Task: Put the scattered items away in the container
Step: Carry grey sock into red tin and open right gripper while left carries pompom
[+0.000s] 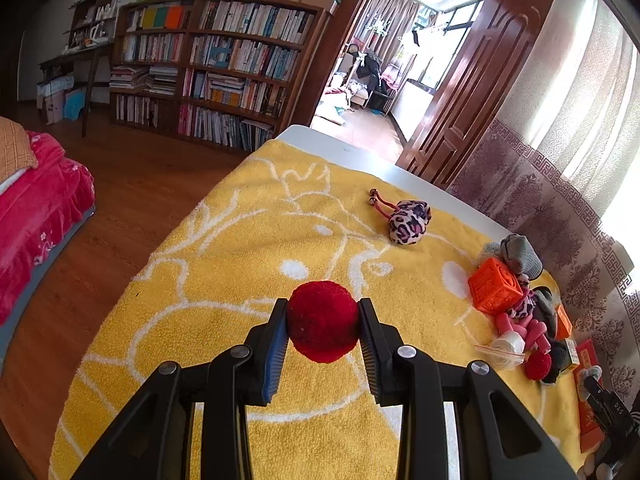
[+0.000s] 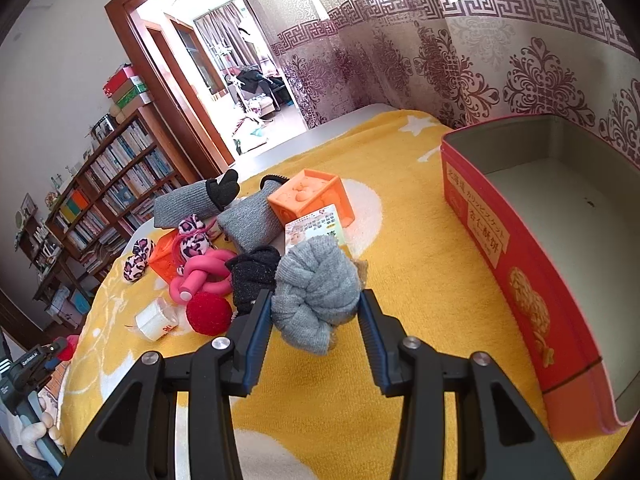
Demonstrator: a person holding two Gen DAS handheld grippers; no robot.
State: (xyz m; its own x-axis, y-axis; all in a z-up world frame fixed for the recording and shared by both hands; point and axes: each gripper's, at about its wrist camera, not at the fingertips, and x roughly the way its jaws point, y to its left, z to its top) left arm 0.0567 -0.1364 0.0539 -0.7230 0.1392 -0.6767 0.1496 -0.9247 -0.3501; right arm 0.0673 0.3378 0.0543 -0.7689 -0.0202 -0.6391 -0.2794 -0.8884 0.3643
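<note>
My left gripper (image 1: 323,322) is shut on a red pom-pom ball (image 1: 322,320) and holds it over the yellow towel (image 1: 224,264). My right gripper (image 2: 314,312) is shut on a rolled grey sock (image 2: 314,292), held just left of the open red tin box (image 2: 520,248), which stands empty at the right. A pile of items lies on the towel: an orange cube (image 2: 316,200), pink foam curlers (image 2: 204,272), a second red ball (image 2: 209,312), a black sock (image 2: 254,270), grey socks (image 2: 252,222) and a leopard scrunchie (image 1: 408,222).
A small white packet (image 2: 154,320) and a printed card (image 2: 316,228) lie by the pile. A patterned curtain (image 2: 460,68) hangs behind the table. A bookshelf (image 1: 208,68), a red bed (image 1: 36,216) and an open doorway (image 1: 392,60) lie beyond the table edge.
</note>
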